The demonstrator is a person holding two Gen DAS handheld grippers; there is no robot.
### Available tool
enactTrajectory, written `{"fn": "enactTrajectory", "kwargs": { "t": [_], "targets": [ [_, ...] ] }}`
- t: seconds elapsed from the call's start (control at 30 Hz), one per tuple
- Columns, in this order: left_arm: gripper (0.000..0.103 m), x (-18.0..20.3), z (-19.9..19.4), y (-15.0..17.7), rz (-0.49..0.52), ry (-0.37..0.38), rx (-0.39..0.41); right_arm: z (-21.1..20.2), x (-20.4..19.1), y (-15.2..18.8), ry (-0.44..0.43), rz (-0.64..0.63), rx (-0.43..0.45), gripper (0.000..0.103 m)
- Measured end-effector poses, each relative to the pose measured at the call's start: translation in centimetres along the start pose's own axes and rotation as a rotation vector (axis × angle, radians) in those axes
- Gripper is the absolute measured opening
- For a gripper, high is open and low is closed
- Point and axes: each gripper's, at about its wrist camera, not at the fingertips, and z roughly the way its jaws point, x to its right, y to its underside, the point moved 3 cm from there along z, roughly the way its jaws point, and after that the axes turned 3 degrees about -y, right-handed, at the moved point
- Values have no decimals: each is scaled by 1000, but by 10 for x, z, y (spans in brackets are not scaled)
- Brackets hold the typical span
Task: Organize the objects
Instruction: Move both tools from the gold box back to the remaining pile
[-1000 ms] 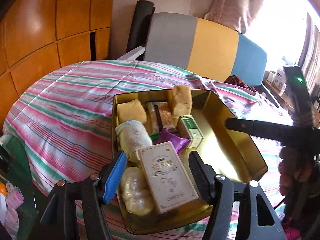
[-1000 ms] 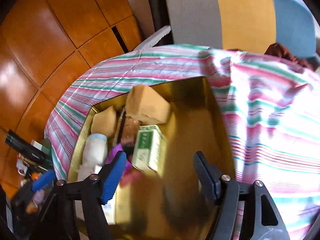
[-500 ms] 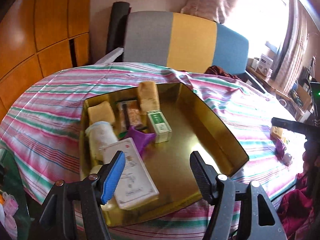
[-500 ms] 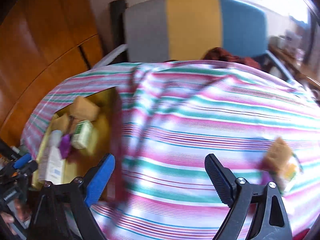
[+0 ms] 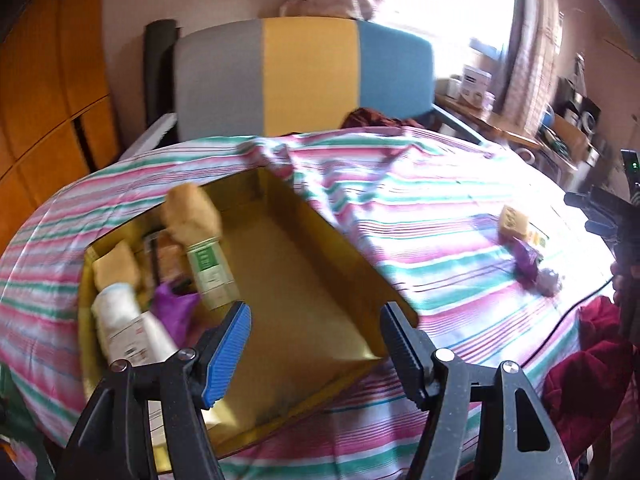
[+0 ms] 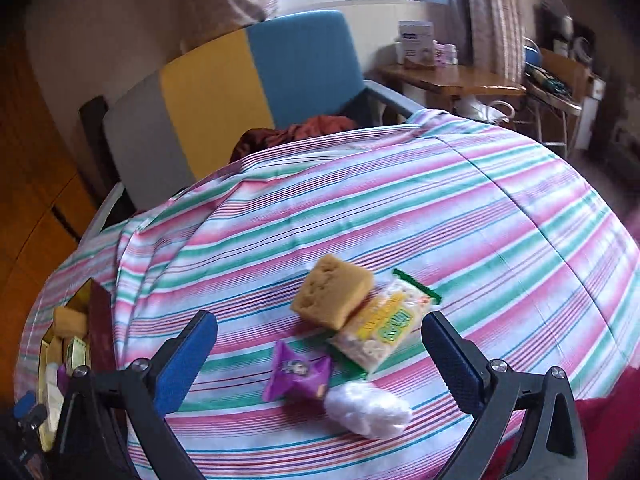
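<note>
A gold tin box [image 5: 320, 264] sits on the striped tablecloth and holds several items along its left side: sponges [image 5: 192, 212], a green box [image 5: 210, 268], a purple packet [image 5: 174, 308], a white roll [image 5: 120, 312]. My left gripper [image 5: 316, 344] is open and empty above the box's near edge. My right gripper [image 6: 320, 360] is open and empty over loose items on the cloth: a yellow sponge [image 6: 332, 296], a snack packet [image 6: 384, 328], a purple packet [image 6: 298, 372], a white wad [image 6: 368, 408]. These also show far right in the left wrist view [image 5: 516, 224].
A grey, yellow and blue chair [image 5: 304, 76] stands behind the table. A dark red cloth [image 6: 296, 132] lies on its seat. A wooden side table [image 6: 452, 80] with boxes stands by the window. Orange wood panels [image 5: 52, 80] line the left wall.
My right gripper has swung right, from over the gold box to the loose items on the cloth. My left gripper has turned right and drawn back; the cream box near it is out of view.
</note>
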Motion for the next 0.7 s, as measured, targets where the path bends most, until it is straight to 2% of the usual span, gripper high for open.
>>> {"fn": "enactTrajectory", "kwargs": {
  "t": [0.13,0.2,0.43,0.5,0.6,0.7],
  "targets": [
    [68,31,13,-9,26,65,-26,-1,43,4,-24,200,13,103],
    [68,45,19,-13,29,108,-39,-10,51,1,-68,259,71,103],
    [67,111,48,-24,111,230,-95,-26,63,1,-133,359,171,103],
    [66,127,58,-26,131,260,-122,-26,67,1,-150,390,175,103],
    [59,146,74,-28,134,320,-176,-26,72,3,-176,419,174,103],
    [56,166,79,-32,144,380,-193,-23,73,4,-196,436,162,103]
  ]
}}
